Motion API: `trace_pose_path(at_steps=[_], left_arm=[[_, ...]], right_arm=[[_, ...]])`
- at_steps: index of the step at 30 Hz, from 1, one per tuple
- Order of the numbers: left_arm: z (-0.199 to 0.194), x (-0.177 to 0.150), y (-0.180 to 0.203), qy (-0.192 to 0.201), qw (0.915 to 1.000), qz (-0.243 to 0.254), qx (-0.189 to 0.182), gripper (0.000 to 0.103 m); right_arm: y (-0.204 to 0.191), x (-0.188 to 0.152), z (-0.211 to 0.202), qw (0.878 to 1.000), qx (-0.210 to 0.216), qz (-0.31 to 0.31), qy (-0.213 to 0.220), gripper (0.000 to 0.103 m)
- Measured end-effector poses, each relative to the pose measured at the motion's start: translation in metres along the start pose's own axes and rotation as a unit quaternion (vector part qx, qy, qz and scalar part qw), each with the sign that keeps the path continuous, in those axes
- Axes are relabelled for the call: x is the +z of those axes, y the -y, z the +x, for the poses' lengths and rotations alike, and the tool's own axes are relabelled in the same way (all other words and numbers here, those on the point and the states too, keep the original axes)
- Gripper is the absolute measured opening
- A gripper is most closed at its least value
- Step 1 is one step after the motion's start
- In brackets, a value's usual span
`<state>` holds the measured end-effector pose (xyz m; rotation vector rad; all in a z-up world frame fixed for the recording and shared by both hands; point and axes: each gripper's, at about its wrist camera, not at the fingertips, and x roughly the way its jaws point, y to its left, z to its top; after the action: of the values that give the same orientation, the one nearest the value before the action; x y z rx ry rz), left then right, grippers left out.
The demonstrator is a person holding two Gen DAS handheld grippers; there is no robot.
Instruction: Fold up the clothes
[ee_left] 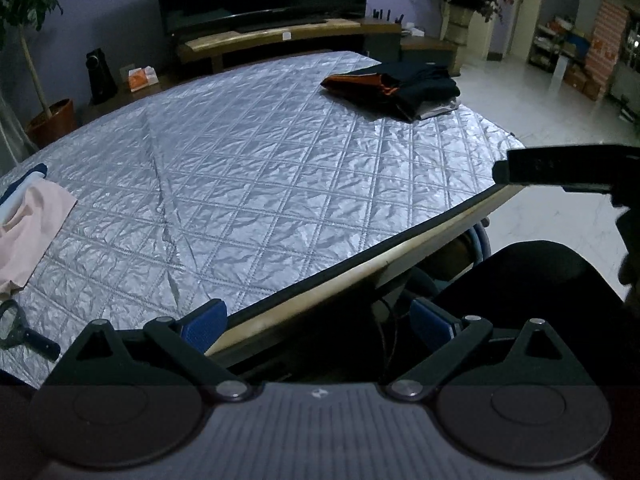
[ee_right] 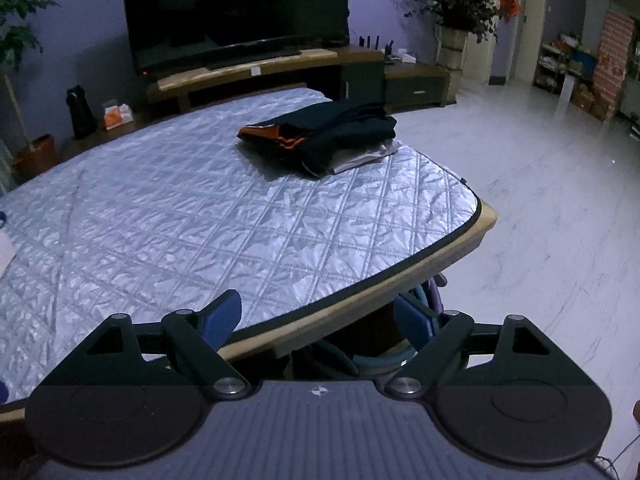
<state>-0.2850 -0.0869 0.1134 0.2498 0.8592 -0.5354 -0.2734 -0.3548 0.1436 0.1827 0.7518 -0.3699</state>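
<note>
A stack of folded dark clothes with an orange panel [ee_left: 394,86] [ee_right: 320,140] lies at the far right corner of the table with the silver quilted cover [ee_left: 248,176] [ee_right: 180,220]. Pale pink clothing [ee_left: 28,228] lies at the left edge in the left wrist view. My left gripper [ee_left: 318,326] hangs over the table's near edge, open, with nothing between its blue pads. My right gripper [ee_right: 318,318] is also over the near edge, open and empty. The other gripper's black body [ee_left: 560,170] shows at the right in the left wrist view.
A black magnifying glass [ee_left: 20,332] lies on the cover at the lower left. Behind the table stand a TV [ee_right: 236,8] on a low cabinet, a speaker [ee_right: 82,112] and potted plants. White floor [ee_right: 540,200] opens to the right. A chair [ee_left: 476,240] sits under the table's edge.
</note>
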Motion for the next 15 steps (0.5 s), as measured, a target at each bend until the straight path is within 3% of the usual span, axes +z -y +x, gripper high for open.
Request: trace_pose_path(at_steps=[7,15], left_arm=[[-0.001,-0.004,0.010,-0.001,0.9999,0.015,0.003,0.098],[0.000,-0.006,0.013,-0.007,0.9998,0.019,0.007,0.098]], right_arm=[[-0.004,-0.009,-0.013,1.000,-0.004,-0.022,0.014,0.090],[0.003,-0.009,-0.014,1.000,0.002,-0.002,0.012,0.090]])
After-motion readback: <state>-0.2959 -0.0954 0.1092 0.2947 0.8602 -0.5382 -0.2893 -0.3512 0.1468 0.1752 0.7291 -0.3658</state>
